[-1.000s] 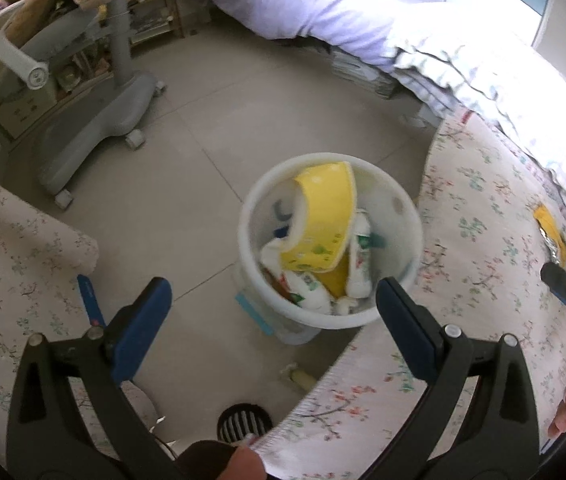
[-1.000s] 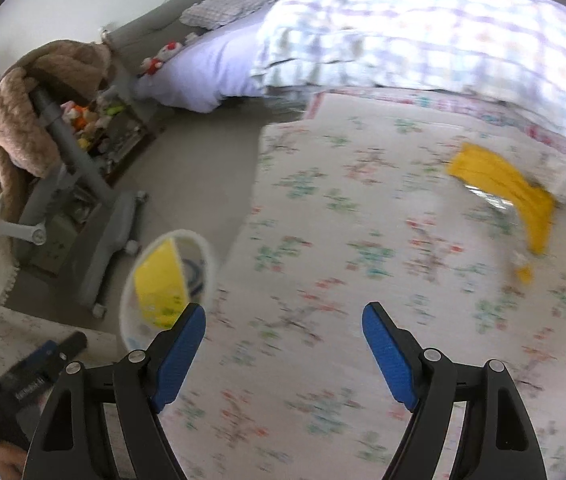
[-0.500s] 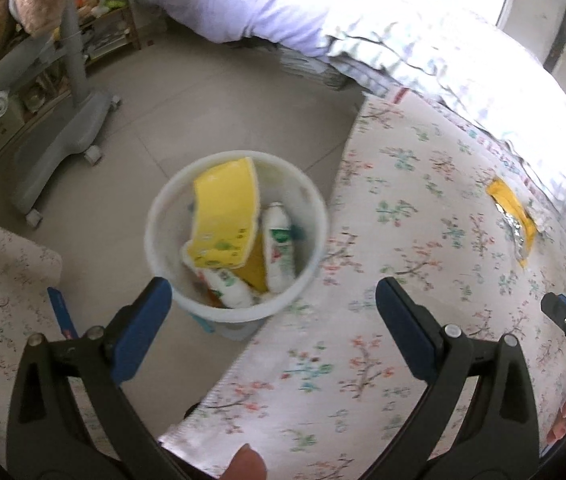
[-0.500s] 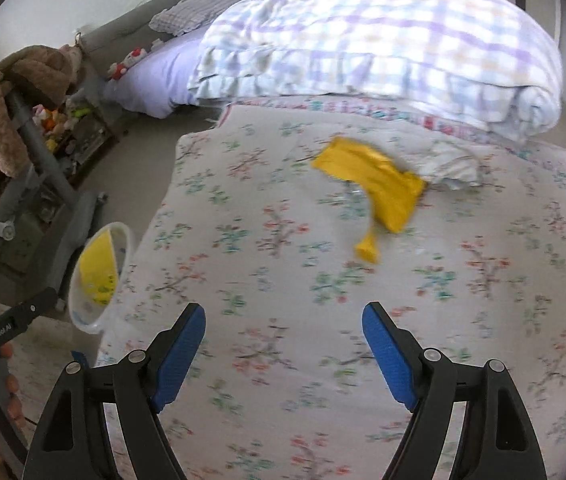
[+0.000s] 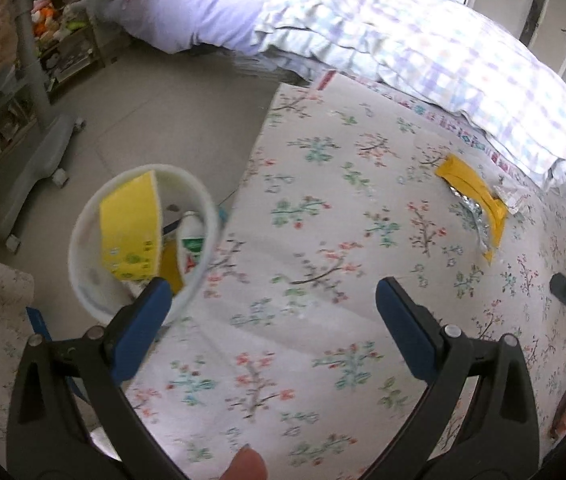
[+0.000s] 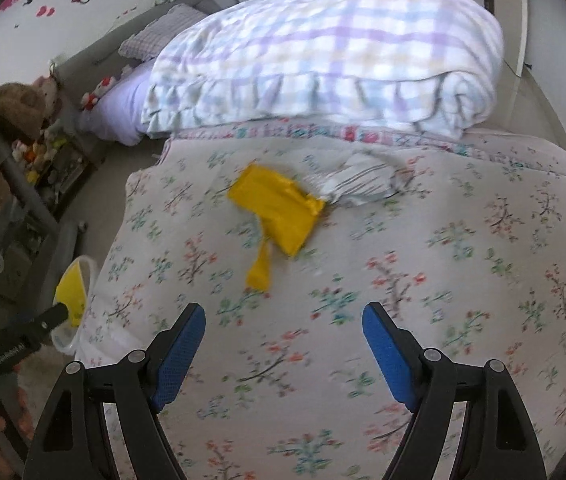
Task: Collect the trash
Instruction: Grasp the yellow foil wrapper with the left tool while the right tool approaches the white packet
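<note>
Yellow wrapper (image 6: 279, 210) flat, long axis diagonal

The bedspread (image 6: 403, 280) is pale with red and green flower sprigs. On it lie a yellow wrapper (image 6: 279, 204) and a grey-striped white one (image 6: 363, 186). The quilt (image 6: 323, 60) is lilac-and-blue check. The bin (image 5: 83, 240) is white, a yellow carton (image 5: 131, 228) inside. Tongs' pads (image 6: 181, 354) are blue.

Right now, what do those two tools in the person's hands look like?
Both match: the left tool and right tool each have two black plastic fingers with triangular cut-outs and silver rivets, tipped with blue textured pads. One tool's black body bears small white lettering, too small to read.
</note>
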The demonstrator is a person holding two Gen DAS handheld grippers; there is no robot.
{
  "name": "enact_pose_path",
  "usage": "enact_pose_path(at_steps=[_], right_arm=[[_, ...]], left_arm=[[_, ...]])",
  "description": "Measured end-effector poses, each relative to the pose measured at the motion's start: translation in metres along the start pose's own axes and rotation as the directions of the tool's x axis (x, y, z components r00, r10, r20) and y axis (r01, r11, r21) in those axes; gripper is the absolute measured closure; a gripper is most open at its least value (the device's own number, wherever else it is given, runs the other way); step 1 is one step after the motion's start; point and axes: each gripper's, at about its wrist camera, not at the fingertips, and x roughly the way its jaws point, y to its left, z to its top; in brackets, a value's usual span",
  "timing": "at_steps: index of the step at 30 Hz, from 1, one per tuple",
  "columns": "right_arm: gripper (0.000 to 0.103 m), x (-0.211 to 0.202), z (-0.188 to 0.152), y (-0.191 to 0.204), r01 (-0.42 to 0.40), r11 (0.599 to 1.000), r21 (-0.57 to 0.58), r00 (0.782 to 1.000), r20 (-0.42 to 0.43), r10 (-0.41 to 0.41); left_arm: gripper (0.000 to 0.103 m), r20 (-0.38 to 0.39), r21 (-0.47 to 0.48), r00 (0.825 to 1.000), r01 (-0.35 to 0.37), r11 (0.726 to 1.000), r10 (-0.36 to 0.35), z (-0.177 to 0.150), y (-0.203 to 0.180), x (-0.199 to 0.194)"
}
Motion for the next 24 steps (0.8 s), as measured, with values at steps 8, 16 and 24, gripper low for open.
enact_pose_path(at_steps=[8, 16, 24], right_arm=[[0.019, -0.002, 0.011, -0.061, 0.029, 0.992, 0.124, 1.000, -0.003, -0.029], [0.019, 0.000, 0.017, -0.103, 0.120, 0.984, 0.134, 0.993, -0.019, -0.118], [0.019, 0.004, 0.014, -0.128, 0.174, 0.981, 0.090, 0.985, -0.033, -0.171]], left_arm=[[0.002, 0.006, 0.067, 1.000, 0.023, 0.997, -0.024, -0.001, -0.064, 0.014], [0.002, -0.008, 0.066, 0.997, 0.078, 0.995, -0.077, 0.015, -0.134, 0.043], [0.019, 0.002, 0.089, 0.980, 0.196, 0.977, -0.197, 0.032, -0.201, 0.075]])
